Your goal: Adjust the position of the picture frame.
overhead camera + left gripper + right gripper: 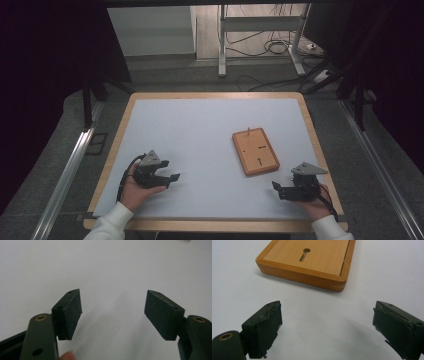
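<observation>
Hands first, close to me: I hold my left claw [159, 176] low on the left side of the big white bench with the pale wood rim [200, 130], and my right claw [296, 189] low on the right side. Both claws have their black jaws wide apart, and nothing is between them. In the left gripper view I see bare white bench past the jaws, and a fingertip [67, 355] peeks in at the bottom.

A little farther out, just ahead of my right claw, lies the flat orange-brown wooden tray with a raised rim [255, 151]. It rests flat on the bench, not touched by either claw. Its light wood panel has a small keyhole-shaped slot [304, 254].

Nobody told me the job, but I think the tray comes next. To do that well, I would bring the right claw in slowly, level with the rim, jaws on both sides of an edge.

I can read no words or labels anywhere.
</observation>
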{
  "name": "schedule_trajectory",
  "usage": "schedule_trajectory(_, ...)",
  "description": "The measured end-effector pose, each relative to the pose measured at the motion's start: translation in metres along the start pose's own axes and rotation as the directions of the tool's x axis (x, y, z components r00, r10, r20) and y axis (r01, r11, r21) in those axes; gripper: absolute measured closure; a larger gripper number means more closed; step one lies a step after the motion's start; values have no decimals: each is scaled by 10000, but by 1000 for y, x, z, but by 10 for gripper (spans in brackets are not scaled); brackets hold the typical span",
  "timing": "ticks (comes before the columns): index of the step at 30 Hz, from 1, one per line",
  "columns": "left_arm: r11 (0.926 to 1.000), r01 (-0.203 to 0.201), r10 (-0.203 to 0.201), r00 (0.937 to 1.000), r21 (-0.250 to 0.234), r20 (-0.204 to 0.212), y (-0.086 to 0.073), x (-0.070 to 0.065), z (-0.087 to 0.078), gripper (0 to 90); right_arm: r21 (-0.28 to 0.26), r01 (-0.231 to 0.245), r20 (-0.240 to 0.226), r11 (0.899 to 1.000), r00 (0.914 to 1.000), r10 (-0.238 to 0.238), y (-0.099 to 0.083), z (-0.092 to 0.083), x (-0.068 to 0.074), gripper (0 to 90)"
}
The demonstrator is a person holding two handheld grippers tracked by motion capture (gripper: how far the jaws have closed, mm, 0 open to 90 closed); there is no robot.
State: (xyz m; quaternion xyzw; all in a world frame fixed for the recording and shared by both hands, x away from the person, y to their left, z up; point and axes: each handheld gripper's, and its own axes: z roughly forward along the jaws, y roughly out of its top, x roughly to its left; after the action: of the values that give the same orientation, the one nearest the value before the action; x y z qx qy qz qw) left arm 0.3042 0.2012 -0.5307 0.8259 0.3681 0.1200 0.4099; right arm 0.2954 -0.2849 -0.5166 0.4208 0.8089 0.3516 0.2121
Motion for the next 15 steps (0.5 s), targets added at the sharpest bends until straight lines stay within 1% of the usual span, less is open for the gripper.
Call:
schedule_trajectory(3, 10000, -17, 17, 10000, 39, -3, 1, 0, 2, 293, -39, 111, 16, 9999, 9999, -111, -1, -1, 0, 89)
schedule_trajectory(7, 10000, -1, 1, 10000, 49, -15, 1, 0, 2, 293, -118, 167, -68, 9998, 9998, -168, -1, -3, 0, 104)
schedule_trajectory(8, 10000, 15, -15, 10000, 6, -15, 1, 1, 1, 293, -149, 184, -168, 9997, 9997, -186, 0, -5, 1, 107)
schedule_trajectory(10, 10000, -17, 17, 10000, -32, -14, 2, 1, 2, 293, -100, 183, -135, 9998, 9997, -185, -1, -7, 2, 110)
schedule_trajectory(13, 9998, -170, 169, 9999, -37, -14, 2, 0, 1, 293, -70, 267, -53, 9996, 9996, -267, 0, -9, 2, 116)
schedule_trajectory(15, 9999, -116, 117, 9999, -115, 70, 3, -1, 0, 293, -152, 250, -76, 9996, 9997, -252, 1, -11, 3, 118)
